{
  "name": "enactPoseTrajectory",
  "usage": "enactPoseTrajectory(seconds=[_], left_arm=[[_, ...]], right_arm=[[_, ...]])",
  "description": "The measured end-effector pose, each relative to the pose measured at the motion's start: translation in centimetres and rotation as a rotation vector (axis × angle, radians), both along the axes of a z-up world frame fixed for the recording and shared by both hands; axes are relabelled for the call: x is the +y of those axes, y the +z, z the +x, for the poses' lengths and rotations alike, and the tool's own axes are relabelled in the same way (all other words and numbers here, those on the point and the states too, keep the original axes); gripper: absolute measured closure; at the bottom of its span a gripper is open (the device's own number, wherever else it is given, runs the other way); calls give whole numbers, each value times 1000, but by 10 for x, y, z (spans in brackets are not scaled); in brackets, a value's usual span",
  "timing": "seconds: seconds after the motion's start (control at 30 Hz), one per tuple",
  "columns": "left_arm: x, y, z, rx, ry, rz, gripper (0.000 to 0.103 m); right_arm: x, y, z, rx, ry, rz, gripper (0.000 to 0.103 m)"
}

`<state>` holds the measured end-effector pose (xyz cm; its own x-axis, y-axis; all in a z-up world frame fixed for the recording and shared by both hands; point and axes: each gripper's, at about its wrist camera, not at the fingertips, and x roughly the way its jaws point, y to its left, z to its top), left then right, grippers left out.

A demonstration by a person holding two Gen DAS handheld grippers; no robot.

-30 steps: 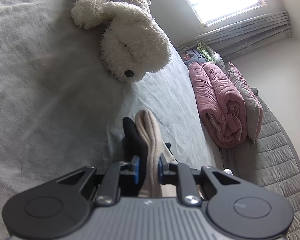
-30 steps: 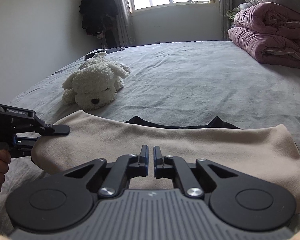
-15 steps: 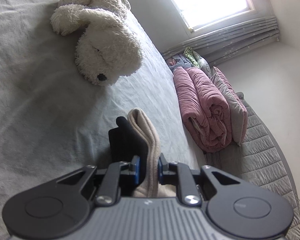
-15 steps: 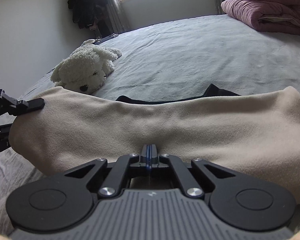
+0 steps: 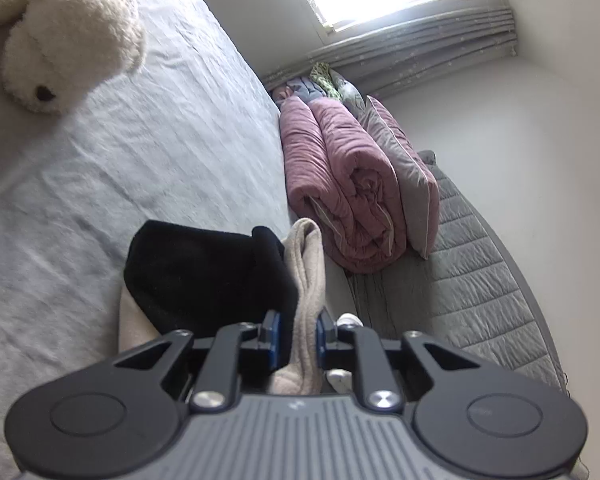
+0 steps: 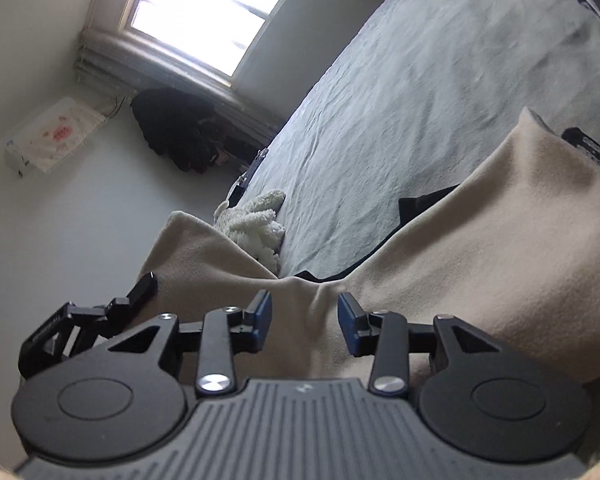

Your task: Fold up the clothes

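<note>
A beige garment [image 6: 480, 248] is lifted off the grey bed, with a black garment [image 6: 424, 202] showing beneath its far edge. In the left wrist view my left gripper [image 5: 298, 332] is shut on a bunched fold of the beige garment [image 5: 306, 272], and the black garment [image 5: 204, 272] hangs just left of it. My right gripper [image 6: 305, 320] is rolled to one side and its jaws are opening. A soft ridge of the beige cloth lies between the blue pads [image 6: 260, 316] without being pressed. The left gripper [image 6: 100, 312] shows at the cloth's left corner.
A white plush dog [image 5: 60, 36] lies on the grey bed sheet [image 5: 160, 140]. A rolled pink quilt [image 5: 340, 184] and a grey pillow [image 5: 404, 168] sit at the bed's head, against a quilted grey cover [image 5: 480, 272]. Dark clothes [image 6: 176, 132] hang under the window.
The right gripper has rolled sideways and its jaws have gone from shut to apart. The left gripper has risen with the beige fold, baring more of the black garment.
</note>
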<state>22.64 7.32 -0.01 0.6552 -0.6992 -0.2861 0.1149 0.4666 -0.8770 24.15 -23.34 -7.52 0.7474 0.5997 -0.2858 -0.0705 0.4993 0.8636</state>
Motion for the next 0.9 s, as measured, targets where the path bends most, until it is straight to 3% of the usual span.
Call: enactPoseTrajectory(seconds=[0.2, 0.3, 0.37, 0.47, 0.53, 0.7, 0.8, 0.83, 0.9], left_arm=[[-33, -27, 8, -31, -60, -12, 80], [-34, -46, 10, -58, -114, -128, 78], [-38, -58, 13, -27, -159, -197, 74], [-41, -59, 10, -9, -157, -135, 74], [-35, -49, 3, -43, -138, -93, 74], [-3, -29, -12, -121, -46, -2, 74], [12, -29, -8, -115, 3, 102, 74], [16, -32, -6, -99, 11, 122, 74], [24, -43, -1, -56, -6, 155, 76]], right_arm=[[-28, -6, -5, 27, -54, 160, 43], [-35, -10, -6, 46, -77, 211, 43], [-36, -12, -6, 53, -86, 241, 43], [-36, -12, -7, 58, -88, 254, 43], [-33, -9, -8, 58, -87, 239, 43], [-20, 5, -3, 70, -69, 98, 42], [-14, 18, -11, 49, -83, -109, 38], [-9, 23, -14, 37, -88, -176, 31], [-1, 30, -18, 17, -84, -284, 28]])
